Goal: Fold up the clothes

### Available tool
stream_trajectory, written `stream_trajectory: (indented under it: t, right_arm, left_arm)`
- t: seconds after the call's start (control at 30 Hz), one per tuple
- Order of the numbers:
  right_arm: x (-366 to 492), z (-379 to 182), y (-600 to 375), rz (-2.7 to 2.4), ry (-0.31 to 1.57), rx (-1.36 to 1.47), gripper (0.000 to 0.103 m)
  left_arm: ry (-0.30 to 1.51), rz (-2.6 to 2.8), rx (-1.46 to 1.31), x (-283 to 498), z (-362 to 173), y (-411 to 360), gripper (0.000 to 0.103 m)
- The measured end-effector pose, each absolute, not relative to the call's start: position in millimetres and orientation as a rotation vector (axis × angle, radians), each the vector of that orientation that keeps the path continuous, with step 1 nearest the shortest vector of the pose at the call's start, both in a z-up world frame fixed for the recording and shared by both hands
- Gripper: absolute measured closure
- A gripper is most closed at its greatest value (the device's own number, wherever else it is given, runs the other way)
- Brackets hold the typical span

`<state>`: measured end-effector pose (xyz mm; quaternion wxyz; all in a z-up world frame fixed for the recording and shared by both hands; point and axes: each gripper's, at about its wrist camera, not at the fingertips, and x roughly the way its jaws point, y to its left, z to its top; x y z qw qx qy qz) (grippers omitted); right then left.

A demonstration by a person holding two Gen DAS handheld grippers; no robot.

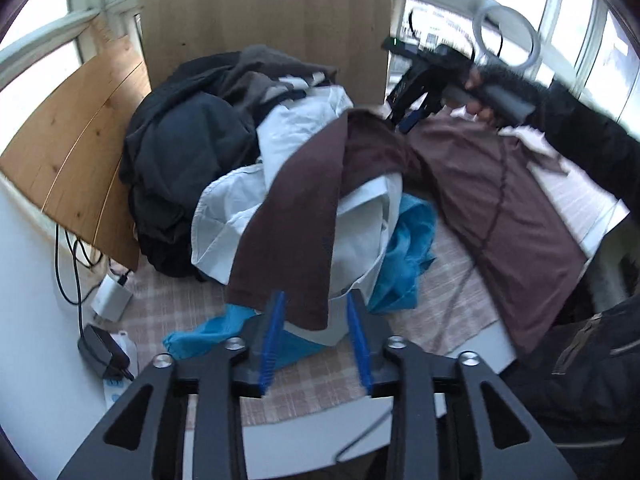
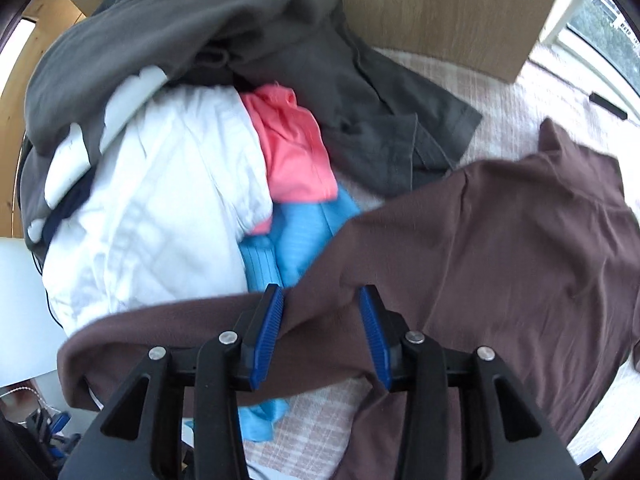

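Checked bed cover point(image 1: 452, 292) is carrying an unfolded pile; brown cotton shirt point(image 2: 500, 240) is lying half spread, both grippers' jaws partly open, gripping nothing.

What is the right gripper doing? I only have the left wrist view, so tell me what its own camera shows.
Observer: The right gripper has its jaws apart, with the brown shirt running between its blue pads.
Operator: Report anything in the pile I can't see.
Observer: A pink garment is wedged between the white garment and the grey T-shirt.
Operator: Tell me where that grey one ends.
Observer: Its sleeve lies flat on the checked bedcover, near the wooden headboard.
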<state>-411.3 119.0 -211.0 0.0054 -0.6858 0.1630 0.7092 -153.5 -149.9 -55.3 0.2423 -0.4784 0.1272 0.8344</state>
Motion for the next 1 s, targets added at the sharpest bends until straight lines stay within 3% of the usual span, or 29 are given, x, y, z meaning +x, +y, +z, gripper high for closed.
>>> stream_trajectory:
  t: [0.1,0.17,0.2,0.27,0.47,0.53,0.57,0.6,0.77,1.0]
  right_arm:
    - [-403,-210,125,2.234,0.538,-2.133,0.063]
    - [-399,-206,128,2.248,0.545,-2.122,0.063]
    - [-397,-203,130,2.257,0.537,-2.117,0.063]
    - [-394,-196,134,2.277,0.510,-2.099,0.063]
    - [-386,-185,143,2.370,0.385,-1.985,0.063]
    - [-384,-184,145,2.400,0.353,-1.952,0.076]
    - [-381,-188,147,2.402,0.370,-1.964,0.095]
    - [-376,-193,150,2.399,0.403,-1.989,0.098]
    - [-343,-217,144,2.399,0.362,-2.032,0.098]
    - [-302,-268,144,2.423,0.552,-2.089,0.101]
  left_arm:
    - [0.514,2.316,-1.320,-160,-76,-130,0.064]
    - [0.564,2.300,-1.363,-167,-89,-128,0.068]
    - [0.518,2.274,-1.395,-172,-90,-133,0.085]
    - [0.395,2.222,-1.452,-183,-87,-146,0.100]
    - [0.193,2.261,-1.362,-209,-6,-185,0.100]
    - [0.073,2.268,-1.310,-221,31,-199,0.100]
    - [0.033,2.269,-1.284,-226,47,-204,0.100]
    - [0.012,2.272,-1.263,-229,61,-206,0.101]
    - [-0.004,2.278,-1.208,-246,104,-191,0.101]
    - [0.007,2.228,-1.221,-243,107,-136,0.101]
